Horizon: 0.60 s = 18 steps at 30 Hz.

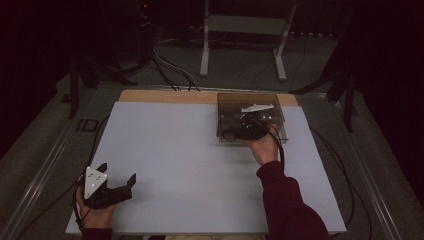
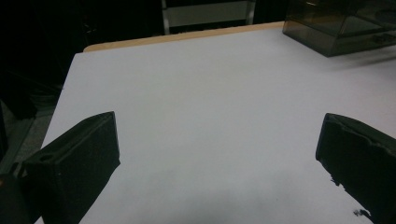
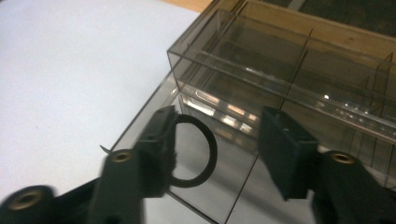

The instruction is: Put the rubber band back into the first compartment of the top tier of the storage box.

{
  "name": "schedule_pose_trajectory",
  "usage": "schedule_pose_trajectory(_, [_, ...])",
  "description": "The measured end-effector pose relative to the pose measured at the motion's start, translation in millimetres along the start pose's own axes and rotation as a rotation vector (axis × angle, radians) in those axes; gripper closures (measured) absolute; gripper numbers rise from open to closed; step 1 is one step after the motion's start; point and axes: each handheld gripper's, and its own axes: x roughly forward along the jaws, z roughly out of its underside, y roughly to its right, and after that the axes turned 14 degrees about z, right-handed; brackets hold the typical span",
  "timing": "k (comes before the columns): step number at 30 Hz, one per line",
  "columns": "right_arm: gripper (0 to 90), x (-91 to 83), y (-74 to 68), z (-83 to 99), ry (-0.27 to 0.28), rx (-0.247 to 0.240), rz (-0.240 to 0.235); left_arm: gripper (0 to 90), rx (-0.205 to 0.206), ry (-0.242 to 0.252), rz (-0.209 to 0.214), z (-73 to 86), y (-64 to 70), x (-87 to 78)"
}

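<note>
Box: smoked clear organizer box (image 1: 250, 117) sits at the far right of the white surface (image 1: 190, 165).
Ring: black ring (image 3: 198, 151) lies in the near tray, touching one jaw.
Right claw (image 3: 215, 149): spread; probably about to pinch the ring, so centre it first.
Left claw (image 1: 116, 184): spread, idle near the front edge.

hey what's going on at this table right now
A person holds a two-jaw gripper in each hand at a white-topped table. The right gripper is at the front of a smoky clear plastic organizer box with compartments, jaws open around a black ring that lies on the box's pulled-out tray. It has not closed on the ring. The left gripper rests open near the table's front left corner, holding nothing.
</note>
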Motion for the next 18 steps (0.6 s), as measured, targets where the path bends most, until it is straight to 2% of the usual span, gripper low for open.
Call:
schedule_pose_trajectory(2, [34.7, -2.6, 1.2, -0.3, 0.006, 0.002, 0.006, 0.5, 0.001, 0.000, 0.000, -0.1, 0.1, 0.0])
schedule_pose_trajectory(3, [27.3, -5.8, 2.7, -0.2, 0.018, 0.006, 0.021, 0.6, 0.000, 0.000, 0.000, 0.0, 0.1, -0.1])
schedule_pose_trajectory(5, [24.1, -7.7, 3.8, -0.2, 0.022, 0.009, 0.028, 0.6, 0.000, 0.000, -0.001, 0.0, 0.0, -0.1])
schedule_pose_trajectory(8, [14.4, -14.3, 7.7, 0.3, 0.039, 0.026, 0.039, 0.6, 0.000, -0.001, 0.000, 0.0, 0.0, 0.3])
schedule_pose_trajectory(9, [10.9, -18.2, 10.0, 0.9, 0.042, 0.024, 0.057, 0.6, 0.000, -0.001, 0.000, 0.0, 0.1, 0.4])
schedule_pose_trajectory(10, [10.9, -18.2, 10.0, 0.9, 0.042, 0.024, 0.057, 0.6, 0.000, 0.000, 0.000, -0.1, 0.2, 0.2])
schedule_pose_trajectory(14, [0.2, -24.9, 16.4, 5.6, 0.049, 0.011, 0.067, 0.5, -0.001, 0.001, -0.001, -0.2, 0.0, -0.2])
schedule_pose_trajectory(18, [0.0, -29.0, 21.0, 9.9, 0.050, 0.016, 0.079, 0.5, 0.001, 0.001, 0.000, -0.3, 0.3, -0.3])
